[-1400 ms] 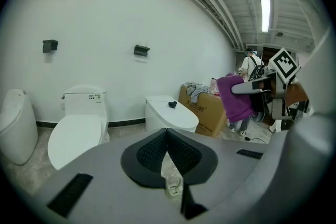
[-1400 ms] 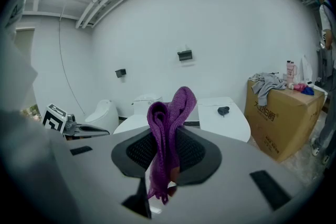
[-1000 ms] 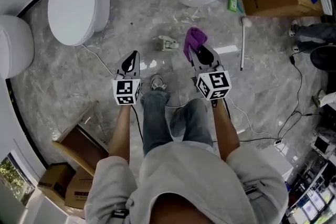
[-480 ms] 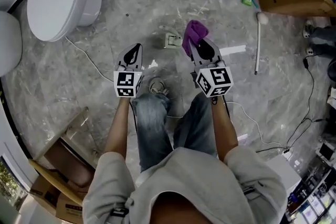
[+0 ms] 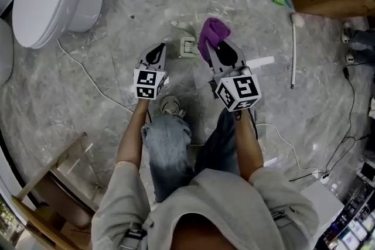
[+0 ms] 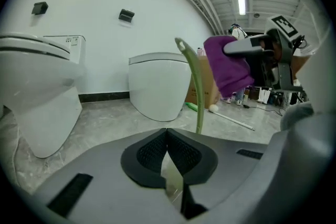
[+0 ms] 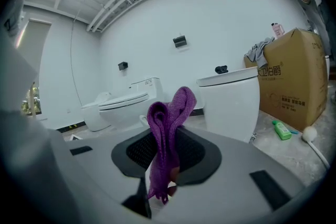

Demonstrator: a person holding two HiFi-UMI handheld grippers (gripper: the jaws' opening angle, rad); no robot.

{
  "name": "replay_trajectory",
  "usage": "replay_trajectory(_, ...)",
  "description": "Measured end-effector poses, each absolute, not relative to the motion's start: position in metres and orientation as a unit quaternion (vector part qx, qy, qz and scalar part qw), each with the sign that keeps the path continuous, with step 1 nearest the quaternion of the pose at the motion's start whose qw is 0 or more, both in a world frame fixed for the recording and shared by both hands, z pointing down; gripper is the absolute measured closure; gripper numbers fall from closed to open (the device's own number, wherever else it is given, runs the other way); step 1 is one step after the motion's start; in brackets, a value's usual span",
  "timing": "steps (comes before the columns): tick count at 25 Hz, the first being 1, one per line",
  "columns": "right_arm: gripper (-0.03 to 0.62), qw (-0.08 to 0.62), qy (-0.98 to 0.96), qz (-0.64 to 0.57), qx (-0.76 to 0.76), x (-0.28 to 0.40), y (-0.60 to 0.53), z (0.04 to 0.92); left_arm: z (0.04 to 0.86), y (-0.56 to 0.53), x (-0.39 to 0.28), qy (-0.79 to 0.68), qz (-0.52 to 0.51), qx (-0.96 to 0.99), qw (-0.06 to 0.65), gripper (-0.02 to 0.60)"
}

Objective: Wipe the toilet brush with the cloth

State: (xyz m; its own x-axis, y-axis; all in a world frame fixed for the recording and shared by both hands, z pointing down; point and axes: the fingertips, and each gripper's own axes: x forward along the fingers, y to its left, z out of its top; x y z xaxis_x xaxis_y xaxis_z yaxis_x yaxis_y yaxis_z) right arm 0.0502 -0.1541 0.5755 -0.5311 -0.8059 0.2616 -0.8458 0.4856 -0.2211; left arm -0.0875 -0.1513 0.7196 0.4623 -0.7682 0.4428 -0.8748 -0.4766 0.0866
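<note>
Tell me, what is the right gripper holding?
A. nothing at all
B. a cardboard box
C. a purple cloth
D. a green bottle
C: in the right gripper view, the right gripper has its jaws closed on the purple cloth, which sticks up from between them.

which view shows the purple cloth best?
Right gripper view: cloth sits centre, close up, clamped in the right gripper. Head view shows just its small bunched top; left gripper view shows it side-on, off-centre.
</note>
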Motion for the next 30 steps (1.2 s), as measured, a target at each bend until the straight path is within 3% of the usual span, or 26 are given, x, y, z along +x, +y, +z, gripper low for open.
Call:
replay_trajectory(11,0.487,0.059,-0.869,0.137,0.472,0.053,-0.143,0.590,0.798,-0.153,-0.033,-0.428,0.220,0.861,0.166,0.560)
replay_trajectory(12,0.487,0.059,-0.870,0.134,0.470,0.054,-0.142,0.590,0.800,-0.153,-0.027,-0.419,0.220,0.865,0.166,0.548)
replay_trajectory(15,0.485,0.059,-0.871,0.129,0.470,0.058,-0.143,0.588,0.799,-0.154,-0.008,-0.391,0.210,0.882,0.160,0.407)
replay_trajectory(19,0.487,0.053,-0.870,0.132,0.473,0.062,-0.142,0.589,0.797,-0.156,0.016,-0.364,0.226,0.893,0.138,0.351)
replay_trajectory(26,0.487,0.058,-0.874,0.136,0.463,0.059,-0.141,0.590,0.810,-0.172,0.041,-0.360,0.265,0.888,0.105,0.360)
replay_trajectory(28,0.487,0.058,-0.877,0.133,0.458,0.055,-0.141,0.587,0.812,-0.174,0.044,-0.361,0.269,0.887,0.103,0.409)
replay_trajectory(30,0.485,0.056,-0.881,0.127,0.452,0.050,-0.141,0.583,0.814,-0.175,0.044,-0.361,0.275,0.886,0.097,0.503)
